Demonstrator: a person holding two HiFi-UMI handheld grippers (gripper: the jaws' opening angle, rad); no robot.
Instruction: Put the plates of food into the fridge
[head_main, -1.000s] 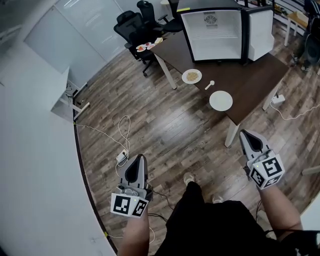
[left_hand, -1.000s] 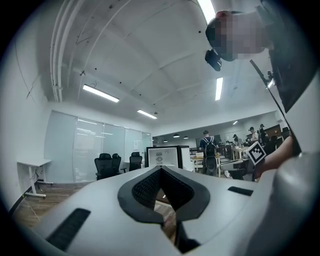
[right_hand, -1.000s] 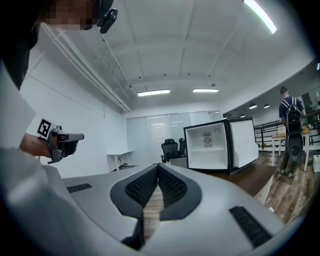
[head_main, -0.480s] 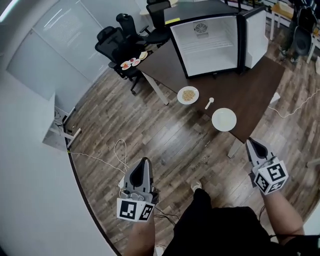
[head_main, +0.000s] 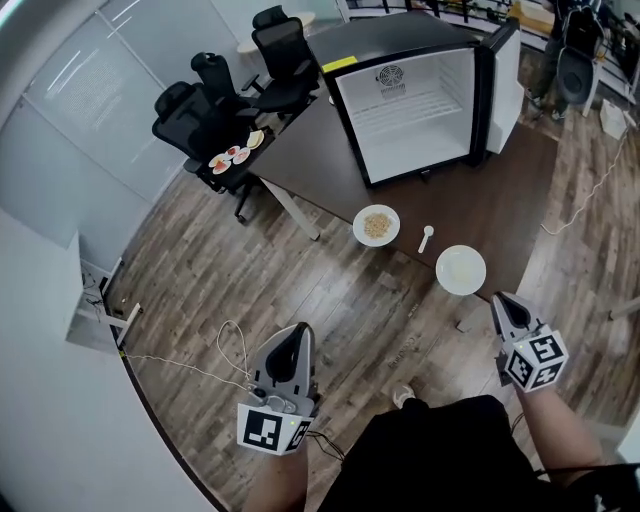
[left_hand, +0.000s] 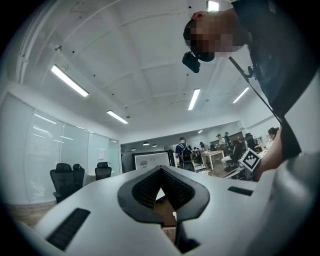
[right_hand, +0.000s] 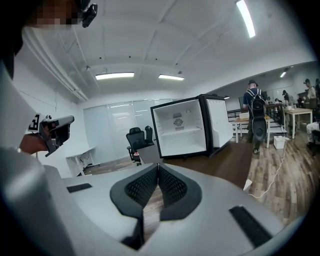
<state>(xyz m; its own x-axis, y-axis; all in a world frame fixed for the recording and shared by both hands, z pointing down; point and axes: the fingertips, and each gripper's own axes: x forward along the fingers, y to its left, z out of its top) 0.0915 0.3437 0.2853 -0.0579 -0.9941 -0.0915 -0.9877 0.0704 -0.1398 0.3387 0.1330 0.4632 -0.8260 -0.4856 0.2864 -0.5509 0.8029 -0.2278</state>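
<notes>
An open white-lined mini fridge (head_main: 415, 110) stands on the dark brown table (head_main: 510, 200), door swung to the right. In front of it lie a plate of food (head_main: 376, 225), a white spoon (head_main: 426, 238) and a white plate (head_main: 461, 270) near the table's front edge. My left gripper (head_main: 300, 332) hangs over the wooden floor, well short of the table, shut and empty. My right gripper (head_main: 499, 301) is just below the white plate, also shut with nothing in it. The right gripper view looks past its closed tips (right_hand: 158, 165) to the fridge (right_hand: 182, 132).
Several small dishes (head_main: 232, 156) sit on the table's far left corner beside black office chairs (head_main: 200, 105). A white cable (head_main: 228, 345) trails on the floor left of me. A person with a backpack (right_hand: 257, 117) stands beyond the table.
The table and fridge have come closer and lower in the head view as I walked forward. Both grippers came along, staying shut; the right one now sits near the white plate.
</notes>
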